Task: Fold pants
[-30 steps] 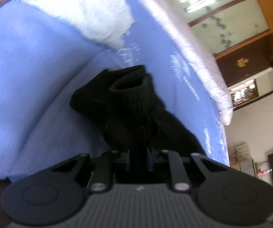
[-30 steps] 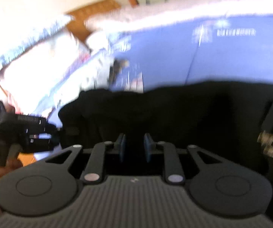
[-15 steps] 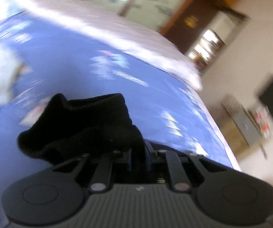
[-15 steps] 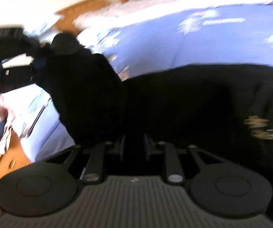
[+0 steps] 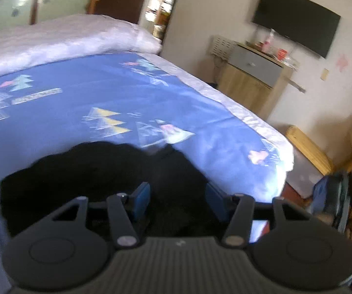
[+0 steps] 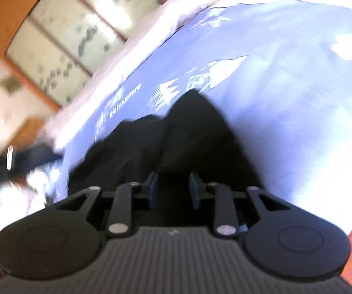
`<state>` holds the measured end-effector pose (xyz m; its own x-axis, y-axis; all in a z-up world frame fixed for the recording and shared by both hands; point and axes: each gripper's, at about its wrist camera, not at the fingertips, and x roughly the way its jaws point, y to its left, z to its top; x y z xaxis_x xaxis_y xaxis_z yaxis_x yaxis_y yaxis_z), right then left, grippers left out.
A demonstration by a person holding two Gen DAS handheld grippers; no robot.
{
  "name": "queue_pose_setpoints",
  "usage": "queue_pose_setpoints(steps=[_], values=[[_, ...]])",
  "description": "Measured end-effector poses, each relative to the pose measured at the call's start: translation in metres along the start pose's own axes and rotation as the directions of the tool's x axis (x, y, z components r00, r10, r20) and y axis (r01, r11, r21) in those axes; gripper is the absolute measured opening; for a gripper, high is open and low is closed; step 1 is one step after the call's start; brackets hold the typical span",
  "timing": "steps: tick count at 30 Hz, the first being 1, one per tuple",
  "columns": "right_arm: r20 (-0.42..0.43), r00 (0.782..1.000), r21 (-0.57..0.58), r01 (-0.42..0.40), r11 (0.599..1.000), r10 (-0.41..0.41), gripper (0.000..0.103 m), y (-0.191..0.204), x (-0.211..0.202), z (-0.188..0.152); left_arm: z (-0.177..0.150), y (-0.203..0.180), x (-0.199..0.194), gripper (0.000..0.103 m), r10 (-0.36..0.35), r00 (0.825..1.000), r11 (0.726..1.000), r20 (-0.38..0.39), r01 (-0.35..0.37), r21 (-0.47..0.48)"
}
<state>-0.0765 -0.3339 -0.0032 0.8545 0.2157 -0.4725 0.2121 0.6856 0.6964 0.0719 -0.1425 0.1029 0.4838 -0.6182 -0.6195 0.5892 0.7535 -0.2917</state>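
The black pants [image 5: 117, 171] lie bunched on the blue patterned bed sheet [image 5: 78, 93], right in front of my left gripper [image 5: 179, 201]. Its jaws stand wide apart, with black cloth lying between and under them. In the right wrist view the pants [image 6: 188, 137] rise in a dark heap on the sheet [image 6: 286, 73]. My right gripper [image 6: 173, 191] has its jaws parted, with cloth between them but not pinched. Both views are blurred by motion.
A white quilt [image 5: 53, 39] lies along the far side of the bed. The bed's corner [image 5: 283, 152] drops to the floor at right. A wooden cabinet [image 5: 251, 80], a wall television [image 5: 296, 19] and a wooden bench [image 5: 308, 147] stand beyond it.
Both grippers were shut on the black cloth and have opened, letting it go onto the sheet. Both have swung to new viewing angles over the bed.
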Motion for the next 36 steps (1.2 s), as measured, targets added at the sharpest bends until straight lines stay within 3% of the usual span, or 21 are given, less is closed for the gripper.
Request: queue_pose_setpoints(steps=[2,5,7,10,12,16,20,22,24,26,32,34,35,36], values=[[0.038,0.999,0.024,-0.037,0.999,0.036,0.039,0.001,-0.002,0.004,-0.013,0.027,-0.023,0.058,0.044,0.999,0.997,0.021,-0.043,-0.064],[0.038,0.992,0.094,-0.126,0.988,0.123,0.066,0.007,0.006,0.003,-0.033,0.075,-0.05,0.059,0.106,0.994,0.971,0.019,-0.1,-0.218],[0.005,0.986,0.119,-0.166,0.979,0.166,0.07,0.014,0.015,0.003,-0.047,0.104,-0.058,0.059,0.125,0.992,0.939,0.008,-0.115,-0.324],[-0.034,0.99,0.07,-0.135,0.988,0.137,0.072,0.027,0.028,0.006,-0.066,0.131,-0.065,0.059,0.115,0.993,0.893,-0.001,-0.104,-0.439],[-0.05,0.99,0.042,-0.131,0.99,0.133,0.073,0.035,0.035,0.016,-0.075,0.137,-0.063,0.059,0.106,0.994,0.882,-0.015,-0.101,-0.46],[-0.097,0.992,-0.046,-0.088,0.995,0.083,0.076,0.053,0.068,0.035,-0.088,0.133,-0.048,0.059,0.071,0.995,0.887,-0.063,-0.092,-0.453],[-0.14,0.99,-0.136,-0.024,0.99,0.004,0.077,0.079,0.089,0.019,-0.099,0.13,-0.035,0.059,0.044,0.993,0.89,-0.108,-0.089,-0.448],[-0.117,0.993,-0.292,-0.058,0.955,0.024,0.078,0.113,0.093,0.004,-0.103,0.13,-0.035,0.06,0.043,0.992,0.892,-0.115,-0.09,-0.443],[-0.079,0.996,-0.479,-0.071,0.875,0.038,0.079,0.14,0.089,-0.013,-0.105,0.134,-0.035,0.061,0.042,0.992,0.884,-0.118,-0.092,-0.458],[-0.054,0.998,-0.534,-0.047,0.844,0.021,0.079,0.145,0.092,-0.018,-0.105,0.14,-0.035,0.061,0.034,0.992,0.872,-0.118,-0.087,-0.481],[-0.02,0.999,-0.29,0.037,0.956,-0.045,0.079,0.096,0.101,0.01,-0.111,0.146,-0.037,0.063,0.032,0.992,0.863,-0.12,-0.088,-0.497],[-0.052,0.998,-0.191,0.025,0.981,-0.035,0.08,0.077,0.104,0.019,-0.113,0.147,-0.034,0.065,0.03,0.992,0.858,-0.126,-0.091,-0.506],[-0.091,0.996,-0.159,0.004,0.987,-0.019,0.077,0.072,0.106,0.021,-0.113,0.148,-0.033,0.065,0.029,0.991,0.856,-0.129,-0.092,-0.509],[-0.128,0.992,-0.157,-0.004,0.988,-0.017,0.062,0.071,0.109,0.021,-0.113,0.148,-0.031,0.066,0.029,0.991,0.854,-0.132,-0.093,-0.512]])
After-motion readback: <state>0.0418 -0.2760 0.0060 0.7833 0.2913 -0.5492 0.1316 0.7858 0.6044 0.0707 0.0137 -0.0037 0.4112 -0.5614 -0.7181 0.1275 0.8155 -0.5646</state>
